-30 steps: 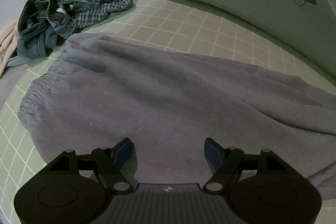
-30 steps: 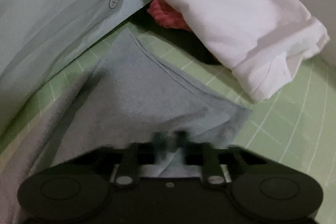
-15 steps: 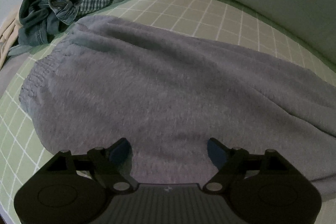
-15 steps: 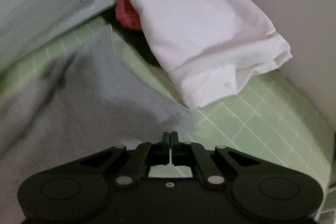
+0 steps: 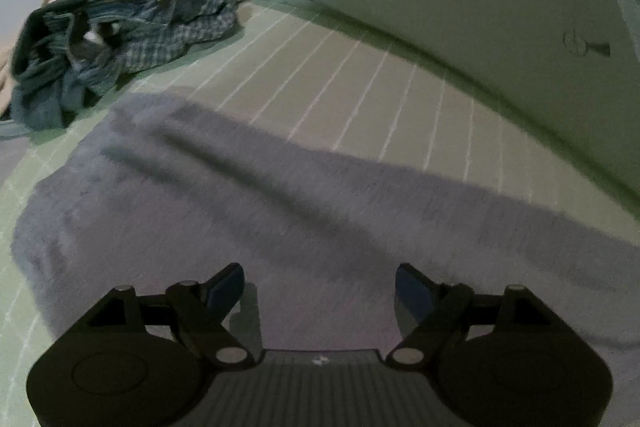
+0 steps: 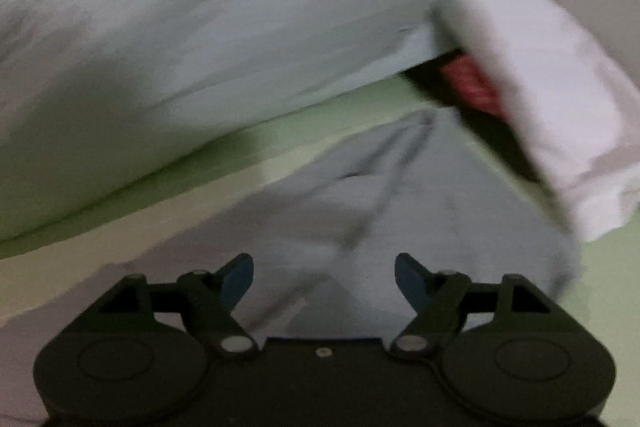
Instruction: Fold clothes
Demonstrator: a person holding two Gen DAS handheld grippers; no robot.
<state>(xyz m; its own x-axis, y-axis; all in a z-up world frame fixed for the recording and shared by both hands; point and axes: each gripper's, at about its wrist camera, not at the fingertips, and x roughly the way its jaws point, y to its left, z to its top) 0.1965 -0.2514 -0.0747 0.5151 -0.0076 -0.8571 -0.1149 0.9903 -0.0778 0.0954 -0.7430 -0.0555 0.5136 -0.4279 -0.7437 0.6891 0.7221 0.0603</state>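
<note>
Fingers of both the left gripper (image 5: pixel 320 285) and right gripper (image 6: pixel 324 277) are spread wide, nothing held. Both are poised over the grey trousers (image 5: pixel 280 211), probably for a fresh grip.

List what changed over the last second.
The right tool was shut on the grey garment's end; it let go and now stands open above it. The left tool stayed open over the garment. The clothes pile and white cloth stayed put.
</note>
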